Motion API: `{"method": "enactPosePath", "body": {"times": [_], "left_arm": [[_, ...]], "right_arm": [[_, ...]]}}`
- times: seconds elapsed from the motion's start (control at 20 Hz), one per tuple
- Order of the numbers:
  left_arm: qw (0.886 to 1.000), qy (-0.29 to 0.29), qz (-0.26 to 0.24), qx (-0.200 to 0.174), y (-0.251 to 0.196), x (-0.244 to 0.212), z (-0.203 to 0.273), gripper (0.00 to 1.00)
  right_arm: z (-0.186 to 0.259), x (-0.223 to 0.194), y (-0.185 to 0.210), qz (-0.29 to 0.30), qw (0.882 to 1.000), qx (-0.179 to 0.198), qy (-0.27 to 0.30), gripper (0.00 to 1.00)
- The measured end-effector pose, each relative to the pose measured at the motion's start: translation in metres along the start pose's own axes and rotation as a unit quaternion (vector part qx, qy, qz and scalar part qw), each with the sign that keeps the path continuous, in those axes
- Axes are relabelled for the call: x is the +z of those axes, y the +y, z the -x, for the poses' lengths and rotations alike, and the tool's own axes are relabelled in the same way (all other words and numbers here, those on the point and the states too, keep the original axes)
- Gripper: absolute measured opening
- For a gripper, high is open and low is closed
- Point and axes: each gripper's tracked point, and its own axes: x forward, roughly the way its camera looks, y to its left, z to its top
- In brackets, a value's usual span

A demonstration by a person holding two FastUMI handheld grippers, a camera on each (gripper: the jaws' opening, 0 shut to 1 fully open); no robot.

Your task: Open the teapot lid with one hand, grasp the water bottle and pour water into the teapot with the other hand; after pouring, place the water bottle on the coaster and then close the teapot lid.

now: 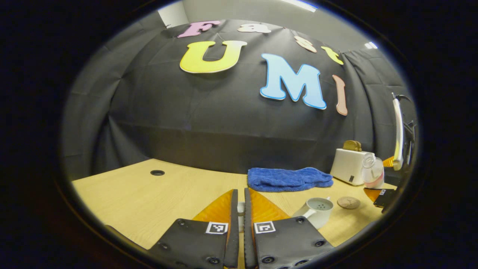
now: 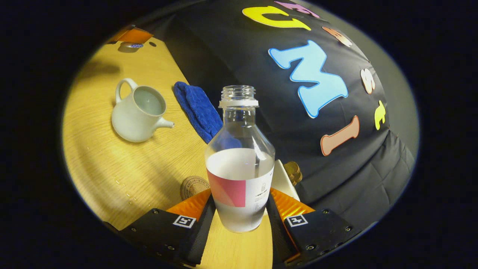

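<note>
The white teapot stands lidless on the wooden table; in the right gripper view the teapot has its mouth uncovered. My left gripper is shut on a small white piece, the teapot lid, held left of the pot. My right gripper is shut on the uncapped water bottle, about half full. In the left gripper view the bottle hangs just right of the round coaster. The coaster lies beside my right fingers.
A folded blue towel lies behind the teapot near the wall. A white toaster with bread in it stands at the back right. A cable hole sits in the table's left part. The left gripper shows far off.
</note>
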Motion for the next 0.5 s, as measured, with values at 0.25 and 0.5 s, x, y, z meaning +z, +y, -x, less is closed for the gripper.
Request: {"method": "enactPosePath", "body": {"times": [0.25, 0.5], "left_arm": [[1.000, 0.002, 0.000, -0.003, -0.002, -0.001, -0.001, 0.12], [1.000, -0.003, 0.002, -0.004, 0.001, 0.001, 0.000, 0.12]], "right_arm": [[-0.008, 0.012, -0.001, 0.091, 0.995, -0.028, -0.004, 0.73], [-0.013, 0.025, 0.003, 0.155, 0.987, -0.045, -0.017, 0.73]]}}
